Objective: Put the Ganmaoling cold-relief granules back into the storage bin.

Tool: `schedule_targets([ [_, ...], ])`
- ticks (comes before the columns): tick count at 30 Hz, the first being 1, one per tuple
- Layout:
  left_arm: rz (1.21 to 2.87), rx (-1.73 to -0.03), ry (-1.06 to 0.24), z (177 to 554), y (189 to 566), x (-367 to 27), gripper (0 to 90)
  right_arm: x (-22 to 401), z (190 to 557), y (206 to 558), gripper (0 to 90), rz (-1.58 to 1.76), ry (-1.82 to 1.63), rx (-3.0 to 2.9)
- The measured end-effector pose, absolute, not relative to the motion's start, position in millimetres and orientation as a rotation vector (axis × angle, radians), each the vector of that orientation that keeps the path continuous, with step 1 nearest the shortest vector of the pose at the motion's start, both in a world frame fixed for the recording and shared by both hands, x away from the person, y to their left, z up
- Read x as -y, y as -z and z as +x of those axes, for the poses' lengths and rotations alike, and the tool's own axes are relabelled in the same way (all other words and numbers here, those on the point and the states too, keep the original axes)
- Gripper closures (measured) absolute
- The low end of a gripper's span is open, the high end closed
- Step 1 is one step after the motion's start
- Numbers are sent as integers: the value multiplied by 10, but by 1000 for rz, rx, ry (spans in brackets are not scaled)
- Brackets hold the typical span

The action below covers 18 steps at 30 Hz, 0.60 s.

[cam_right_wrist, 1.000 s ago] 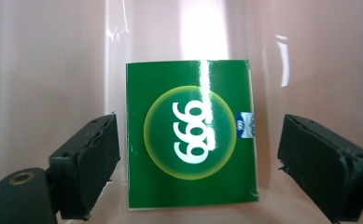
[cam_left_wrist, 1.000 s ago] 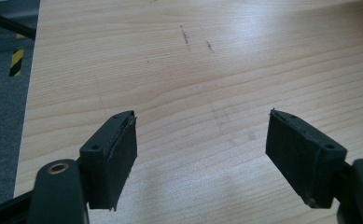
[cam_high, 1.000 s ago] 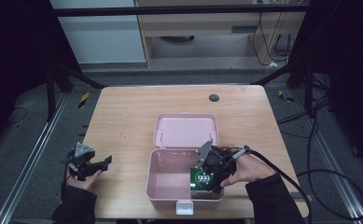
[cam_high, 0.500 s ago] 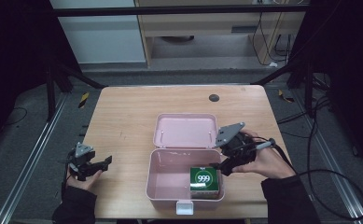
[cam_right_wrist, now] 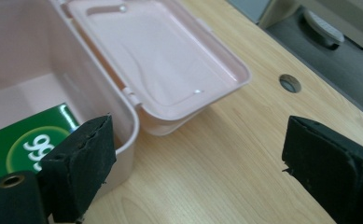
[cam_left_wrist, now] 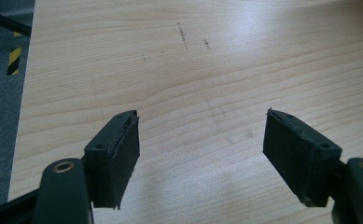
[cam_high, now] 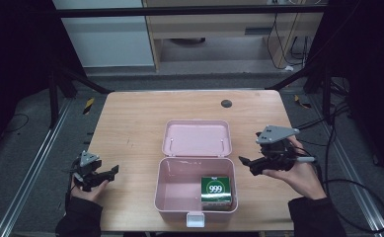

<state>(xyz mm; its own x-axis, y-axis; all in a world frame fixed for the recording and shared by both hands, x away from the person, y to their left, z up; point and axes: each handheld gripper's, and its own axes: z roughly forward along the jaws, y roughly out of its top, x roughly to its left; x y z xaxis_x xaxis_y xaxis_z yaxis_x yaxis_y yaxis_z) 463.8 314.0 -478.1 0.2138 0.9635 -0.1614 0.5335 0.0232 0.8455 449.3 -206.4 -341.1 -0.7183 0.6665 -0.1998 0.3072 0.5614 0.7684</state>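
Note:
An open pink box (cam_high: 166, 190) stands near the table's front edge, its lid (cam_high: 197, 139) lying flat behind it. A green packet marked 999 (cam_high: 215, 190) lies in the box's right front corner. My right gripper (cam_high: 249, 166) hovers just right of the box and points left at it. In the right gripper view its jaws (cam_right_wrist: 207, 168) have just been opening and stand open with nothing between them, past the box rim (cam_right_wrist: 125, 109) and the green packet (cam_right_wrist: 27, 144). My left gripper (cam_high: 111, 173) rests at the front left, open (cam_left_wrist: 202, 158) over bare wood.
The wooden table (cam_high: 130, 123) has a round cable hole (cam_high: 226, 103) at the back, also seen as the hole (cam_right_wrist: 290, 83) beyond the lid (cam_right_wrist: 160, 60). Dark frame bars and cables surround the table.
My right gripper has drawn out of the box to the right and risen, leaving the green packet inside, and its jaws have spread. The left gripper has stayed put.

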Motion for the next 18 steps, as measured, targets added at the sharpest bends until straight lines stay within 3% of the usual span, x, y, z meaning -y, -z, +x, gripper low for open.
schedule_targets([
  [18,1646,-1437,-628,4638,4784,-3146,268,2483,4451,3949,86,1144,-1154,-1967],
])
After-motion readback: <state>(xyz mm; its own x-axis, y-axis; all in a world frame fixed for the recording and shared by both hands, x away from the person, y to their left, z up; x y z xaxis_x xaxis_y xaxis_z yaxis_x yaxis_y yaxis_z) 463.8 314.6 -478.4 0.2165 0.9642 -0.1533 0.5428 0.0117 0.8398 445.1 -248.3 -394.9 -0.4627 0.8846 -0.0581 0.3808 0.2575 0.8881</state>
